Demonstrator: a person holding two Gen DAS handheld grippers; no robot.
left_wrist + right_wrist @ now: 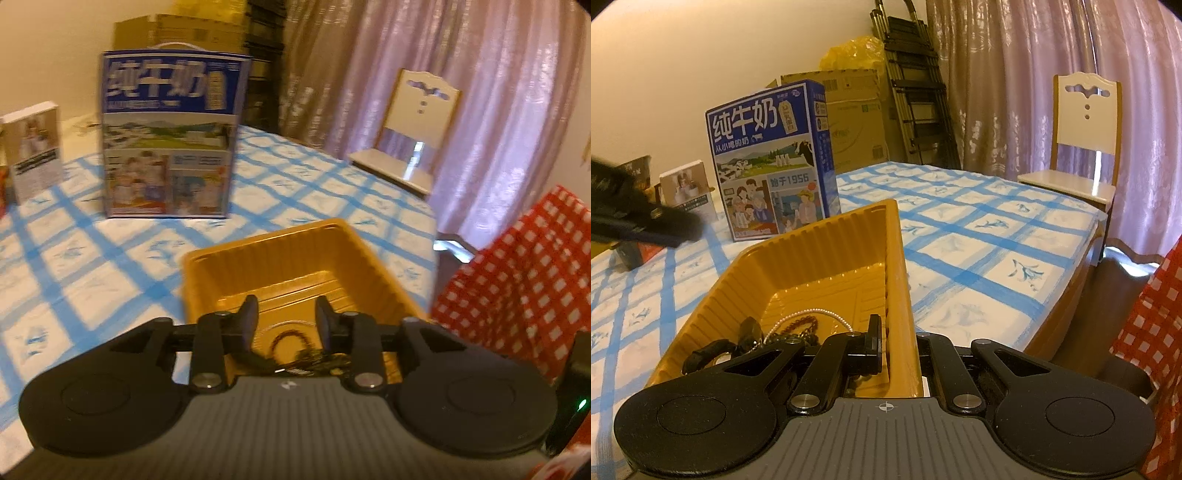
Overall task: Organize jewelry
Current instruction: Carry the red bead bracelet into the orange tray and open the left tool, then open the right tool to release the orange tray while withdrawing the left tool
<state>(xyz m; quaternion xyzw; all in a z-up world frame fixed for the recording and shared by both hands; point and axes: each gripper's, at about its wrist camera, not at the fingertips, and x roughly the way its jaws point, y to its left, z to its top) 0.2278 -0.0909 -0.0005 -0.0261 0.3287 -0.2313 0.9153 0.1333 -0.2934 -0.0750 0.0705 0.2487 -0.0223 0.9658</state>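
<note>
An orange plastic tray (280, 254) sits on the blue-checked tablecloth and holds jewelry. In the right wrist view the tray (827, 251) holds a pearl necklace (812, 314), a dark beaded bracelet (801, 325) and dark pieces (713, 350). My right gripper (897, 343) is shut on the tray's right wall, one finger inside and one outside. My left gripper (284, 314) is open and empty above the tray's near end, over a dark bracelet (288, 341). The left gripper also shows blurred at the left edge of the right wrist view (639, 218).
A blue milk carton box (170, 136) stands on the table behind the tray, also in the right wrist view (772, 162). A small white box (35, 151) stands at the left. A white chair (1086, 140) is beyond the table's far edge. Red checked cloth (517, 288) is at the right.
</note>
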